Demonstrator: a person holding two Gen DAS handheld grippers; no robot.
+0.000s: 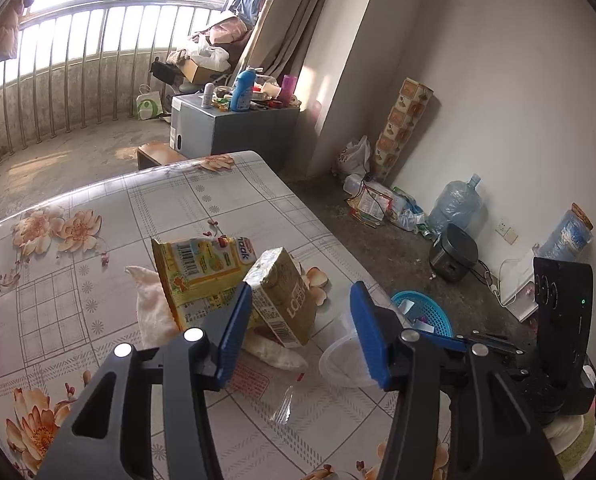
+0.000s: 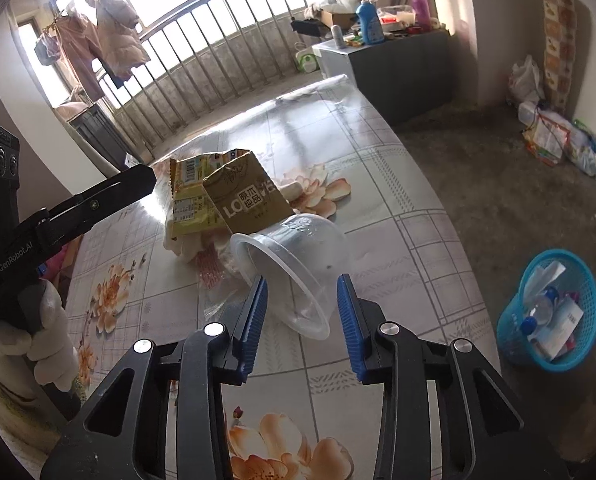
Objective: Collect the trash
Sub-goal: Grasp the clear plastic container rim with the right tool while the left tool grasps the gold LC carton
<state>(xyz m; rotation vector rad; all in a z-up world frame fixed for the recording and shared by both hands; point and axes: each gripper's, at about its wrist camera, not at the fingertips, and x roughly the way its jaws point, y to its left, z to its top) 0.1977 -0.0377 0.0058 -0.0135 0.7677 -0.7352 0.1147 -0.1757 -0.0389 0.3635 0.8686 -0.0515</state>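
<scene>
The clear plastic cup lies on its side on the bench, its open mouth turned toward me. It looks very light and thin, so I think it will bend or crack if I squeeze hard, and it may slip because it is smooth. The rim at the mouth looks like the stiffest part, so that is where I would pinch it.

My right gripper is around that rim, one blue pad on each side. I cannot tell if the pads touch the cup yet.

Just behind the cup leans a brown carton, and behind that a yellow snack bag. The carton looks stiff at its edges but empty and light. The bag is soft and crinkly. Under them lies a white napkin, soft and floppy.

My left gripper is half open. One pad sits right at the carton's edge, the other pad is well away, so it is holding nothing.

The blue basket stands on the floor beside the bench, already holding some trash.
</scene>
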